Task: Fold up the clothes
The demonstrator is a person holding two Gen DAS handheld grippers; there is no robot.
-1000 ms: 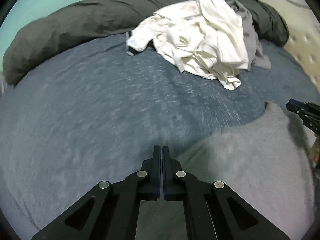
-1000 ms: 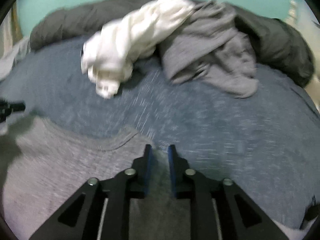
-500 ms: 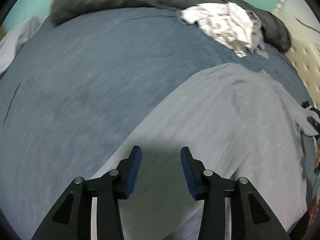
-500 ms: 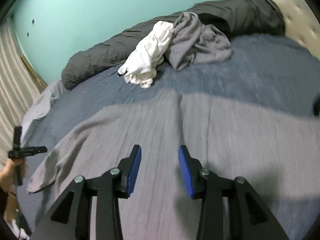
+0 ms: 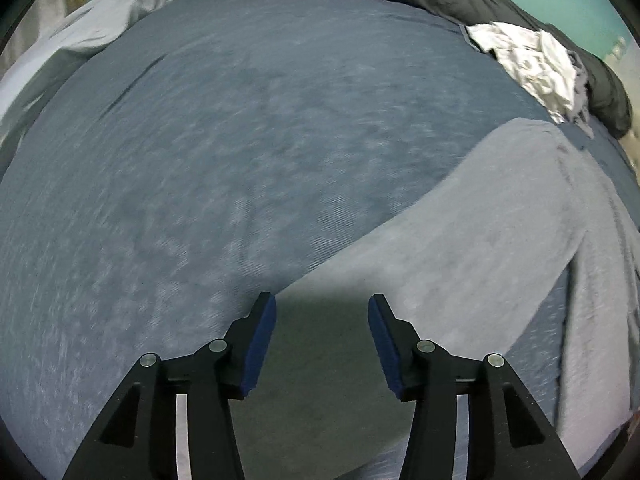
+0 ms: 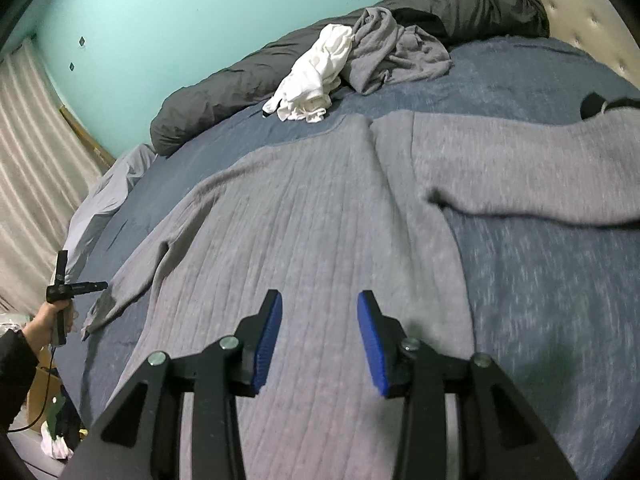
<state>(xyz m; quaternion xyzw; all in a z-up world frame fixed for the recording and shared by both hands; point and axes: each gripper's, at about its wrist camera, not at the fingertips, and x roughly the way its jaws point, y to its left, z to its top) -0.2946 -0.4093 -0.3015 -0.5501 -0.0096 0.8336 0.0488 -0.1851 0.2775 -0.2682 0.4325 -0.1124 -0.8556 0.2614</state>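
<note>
A grey long-sleeved top (image 6: 320, 208) lies spread flat on the blue bed cover (image 6: 560, 300), neckline toward the far side and one sleeve (image 6: 540, 168) stretched to the right. My right gripper (image 6: 320, 308) hovers over the body of the top, open with nothing between its blue pads. In the left wrist view, part of the grey top (image 5: 480, 248) runs diagonally and my left gripper (image 5: 322, 312) hangs above its near edge. Its jaws are opening and nothing is between them. The left gripper (image 6: 76, 288) also shows small at the left, held in a hand (image 6: 52, 320), beside the other sleeve's cuff.
A heap of white clothes (image 6: 316, 76) and a crumpled grey garment (image 6: 392, 52) lie at the far side against a rolled dark duvet (image 6: 224, 88). A tufted headboard (image 6: 580, 12) is at the right and a curtain (image 6: 28, 160) at the left. A pale sheet (image 5: 80, 32) hangs off the bed's far left.
Both grippers have swept back from the neckline end, so the clothes heap now looks far off. The left jaws went from shut to wide apart and the right jaws widened.
</note>
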